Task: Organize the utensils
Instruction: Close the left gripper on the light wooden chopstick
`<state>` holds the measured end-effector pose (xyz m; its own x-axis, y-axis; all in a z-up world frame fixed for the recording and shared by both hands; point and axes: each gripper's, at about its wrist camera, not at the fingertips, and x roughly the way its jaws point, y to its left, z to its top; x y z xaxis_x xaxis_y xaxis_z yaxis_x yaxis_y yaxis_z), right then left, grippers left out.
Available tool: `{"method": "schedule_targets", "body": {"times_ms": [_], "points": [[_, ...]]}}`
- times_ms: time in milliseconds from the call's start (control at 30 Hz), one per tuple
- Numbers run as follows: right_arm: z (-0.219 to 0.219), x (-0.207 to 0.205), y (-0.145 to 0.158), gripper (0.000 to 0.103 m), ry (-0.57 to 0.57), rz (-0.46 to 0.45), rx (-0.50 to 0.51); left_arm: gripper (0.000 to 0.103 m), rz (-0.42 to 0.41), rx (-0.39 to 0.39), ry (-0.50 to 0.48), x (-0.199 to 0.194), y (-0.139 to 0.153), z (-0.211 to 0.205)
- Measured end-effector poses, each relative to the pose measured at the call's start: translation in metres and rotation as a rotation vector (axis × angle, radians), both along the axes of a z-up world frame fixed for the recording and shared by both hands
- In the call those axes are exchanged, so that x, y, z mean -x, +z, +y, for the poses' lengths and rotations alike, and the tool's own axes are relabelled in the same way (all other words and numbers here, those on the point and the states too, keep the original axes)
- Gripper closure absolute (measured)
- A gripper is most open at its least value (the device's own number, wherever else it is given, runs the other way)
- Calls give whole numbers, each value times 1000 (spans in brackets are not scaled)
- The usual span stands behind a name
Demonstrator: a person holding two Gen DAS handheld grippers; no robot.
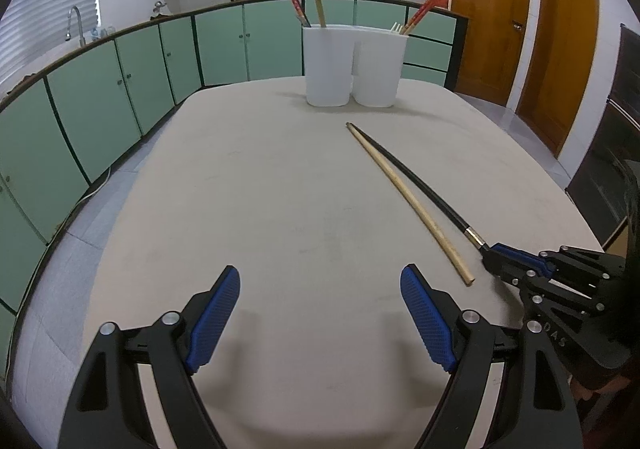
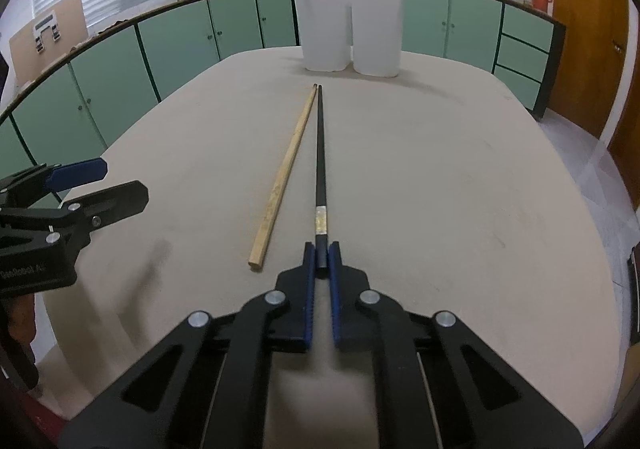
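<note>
A black chopstick (image 2: 321, 153) with a metal band lies on the beige table, its near end pinched between my right gripper's (image 2: 321, 257) blue pads. A wooden chopstick (image 2: 285, 173) lies just left of it, tips nearly touching at the far end. Both also show in the left wrist view, black (image 1: 420, 185) and wooden (image 1: 408, 201). My left gripper (image 1: 320, 313) is open and empty above the table's near side, left of the chopsticks. Two white holder cups (image 2: 348, 33) stand at the table's far side, each with several chopsticks upright inside; they also show in the left wrist view (image 1: 354, 65).
The beige table (image 2: 460, 189) has rounded edges with floor beyond. Green cabinets (image 1: 120, 89) with a sink and pots run behind it. Wooden doors (image 1: 560, 49) stand at the right. My right gripper (image 1: 486, 253) appears low right in the left wrist view.
</note>
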<state>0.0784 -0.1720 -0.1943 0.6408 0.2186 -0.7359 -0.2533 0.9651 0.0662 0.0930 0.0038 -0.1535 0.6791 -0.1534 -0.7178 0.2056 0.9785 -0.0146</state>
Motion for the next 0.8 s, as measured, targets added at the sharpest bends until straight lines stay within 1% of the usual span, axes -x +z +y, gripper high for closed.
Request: {"method": "schedule_targets", "body": {"times_ms": [133, 333, 533, 667, 800], "points": [[-8, 0, 5, 97, -10, 8, -32, 22, 3, 13, -23, 1, 2, -9], [-30, 4, 18, 97, -65, -10, -68, 22, 14, 24, -80, 1, 2, -34], [-49, 6, 20, 97, -120, -17, -75, 22, 39, 21, -124, -2, -6, -58], [-59, 6, 17, 97, -148, -8, -87, 23, 74, 38, -131, -5, -13, -66], [-62, 6, 16, 97, -149, -6, -96, 28, 105, 55, -118, -10, -18, -69]]}}
